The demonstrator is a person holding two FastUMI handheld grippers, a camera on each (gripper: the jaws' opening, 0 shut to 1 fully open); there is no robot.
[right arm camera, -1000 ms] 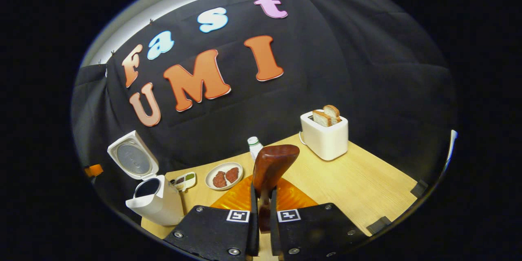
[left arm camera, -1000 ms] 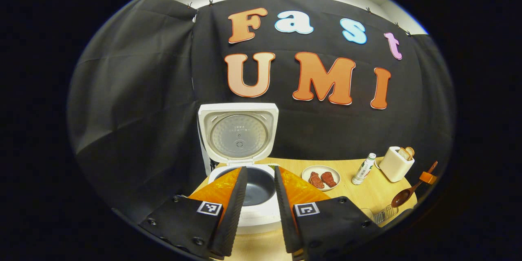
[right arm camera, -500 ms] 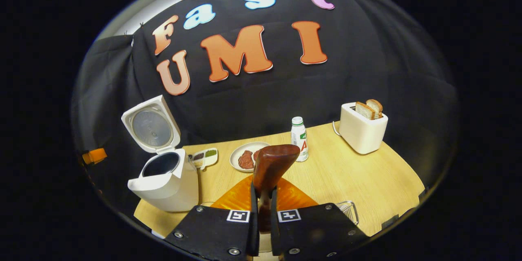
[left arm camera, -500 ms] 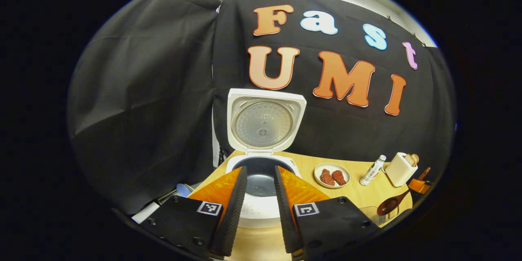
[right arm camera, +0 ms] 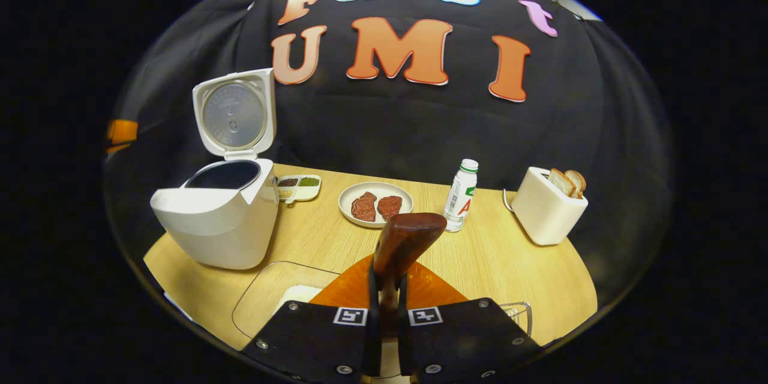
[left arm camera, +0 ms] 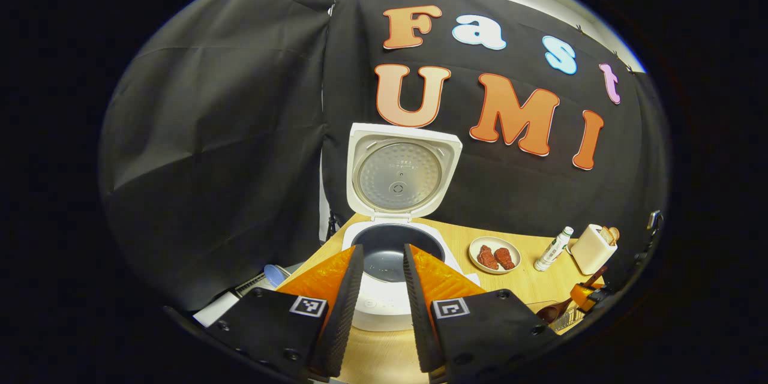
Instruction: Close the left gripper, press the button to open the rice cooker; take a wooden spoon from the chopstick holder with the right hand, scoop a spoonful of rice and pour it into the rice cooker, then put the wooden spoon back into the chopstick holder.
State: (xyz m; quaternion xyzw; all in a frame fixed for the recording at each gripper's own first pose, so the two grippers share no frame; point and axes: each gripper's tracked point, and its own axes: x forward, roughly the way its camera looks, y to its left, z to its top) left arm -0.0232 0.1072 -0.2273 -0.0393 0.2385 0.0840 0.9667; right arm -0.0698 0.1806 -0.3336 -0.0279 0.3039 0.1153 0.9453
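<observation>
The white rice cooker (right arm camera: 216,216) stands open on the left of the table, its lid (right arm camera: 234,114) upright and the dark pot empty. My right gripper (right arm camera: 387,279) is shut on the handle of the brown wooden spoon (right arm camera: 408,240), whose bowl sticks up ahead of the fingers, above the table's front middle. A clear container (right arm camera: 270,294) with white rice lies just below and left of it. In the left gripper view, my left gripper (left arm camera: 383,249) hangs in front of the cooker (left arm camera: 390,288), open by a narrow gap with nothing between its fingers. The spoon (left arm camera: 551,312) shows far right there.
On the wooden table (right arm camera: 492,264) stand a plate of meat (right arm camera: 375,204), a small bottle (right arm camera: 461,195), a white toaster with bread (right arm camera: 549,207) and a small divided dish (right arm camera: 299,187) beside the cooker. A wire holder (right arm camera: 519,315) sits at the front right.
The right gripper has drawn back and tipped down with the spoon, bringing the rice container into view. The left gripper has pulled back and left from the cooker.
</observation>
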